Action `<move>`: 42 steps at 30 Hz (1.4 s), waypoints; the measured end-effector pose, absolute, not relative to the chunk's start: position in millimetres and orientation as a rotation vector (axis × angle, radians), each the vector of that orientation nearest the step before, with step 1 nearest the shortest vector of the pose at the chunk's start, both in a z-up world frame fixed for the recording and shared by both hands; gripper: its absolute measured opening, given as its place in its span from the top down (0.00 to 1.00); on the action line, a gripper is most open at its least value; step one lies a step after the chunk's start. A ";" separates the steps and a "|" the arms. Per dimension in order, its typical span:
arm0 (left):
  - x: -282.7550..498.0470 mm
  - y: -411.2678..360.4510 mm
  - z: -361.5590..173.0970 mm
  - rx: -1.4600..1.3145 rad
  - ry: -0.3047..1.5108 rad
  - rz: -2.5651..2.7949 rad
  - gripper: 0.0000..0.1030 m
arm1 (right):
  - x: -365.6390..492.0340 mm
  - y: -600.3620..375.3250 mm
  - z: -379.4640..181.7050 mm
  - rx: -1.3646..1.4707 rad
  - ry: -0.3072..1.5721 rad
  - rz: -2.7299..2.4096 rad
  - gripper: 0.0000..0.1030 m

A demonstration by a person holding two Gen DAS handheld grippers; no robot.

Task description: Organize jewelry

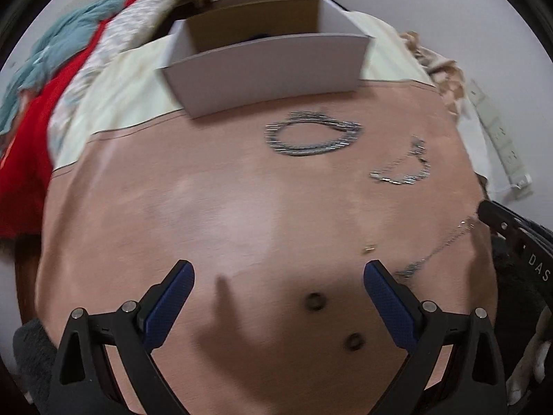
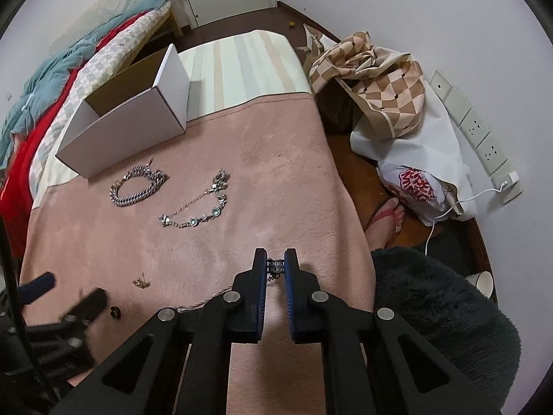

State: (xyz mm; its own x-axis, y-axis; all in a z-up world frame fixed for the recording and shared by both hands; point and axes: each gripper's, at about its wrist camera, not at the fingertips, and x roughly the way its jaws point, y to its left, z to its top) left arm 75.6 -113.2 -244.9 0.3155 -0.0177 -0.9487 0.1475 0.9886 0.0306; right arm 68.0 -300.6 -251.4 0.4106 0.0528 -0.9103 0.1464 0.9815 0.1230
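Right gripper (image 2: 275,265) is pinched shut on the pendant end of a thin necklace (image 2: 207,302), and the rest of that chain trails back across the pink blanket (image 2: 276,159) under the gripper body. That's my first worry: only a small bit of metal sits between the pads, so I reckon any tug from the trailing length dragging on the fuzzy fabric could slip it free.

Left gripper (image 1: 278,282) hangs over the blanket with its jaws spread wide and nothing in them. Two small dark rings (image 1: 314,301) lie right under it, and a tiny gold piece (image 2: 140,283) nearby; a careless sweep could bury those in the pile.

The open white box (image 2: 128,131) stands at the far edge of the blanket, well apart from the pinched necklace. The chunky silver chain (image 2: 136,186) and the gemstone bracelet (image 2: 197,207) lie between, so a dangling necklace carried low across could snag on them and drag them out of place
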 end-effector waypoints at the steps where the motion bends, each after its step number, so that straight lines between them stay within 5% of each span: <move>1: 76.3 -118.8 -246.2 0.127 1.249 -0.117 0.10 | 67.8 -302.1 -251.4 0.196 1.150 -0.061 0.90; 12: 86.3 -144.2 -258.7 0.179 1.247 -0.214 0.62 | 67.4 -317.1 -254.5 0.240 1.157 -0.080 0.90; 14: 85.6 -145.7 -257.6 0.178 1.245 -0.223 0.78 | 67.3 -316.9 -254.1 0.244 1.156 -0.080 0.90; 19: 81.5 -145.5 -257.2 0.175 1.237 -0.246 0.95 | 67.3 -315.4 -253.7 0.243 1.154 -0.080 0.90; 28: 75.9 -138.8 -241.2 0.148 1.206 -0.263 0.95 | 64.2 -310.7 -239.5 0.243 1.129 -0.060 0.90; 42: 120.8 -86.1 -130.1 0.000 1.048 -0.245 0.95 | 94.9 -258.3 -136.9 0.226 1.006 0.180 0.90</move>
State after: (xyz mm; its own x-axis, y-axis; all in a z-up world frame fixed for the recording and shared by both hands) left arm 120.8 -86.1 -130.1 0.4750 -0.2006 -0.8568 0.2004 0.9727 -0.1167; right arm 94.9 -258.3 -136.9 0.5241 0.2523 -0.8134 -0.0448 0.9620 0.2695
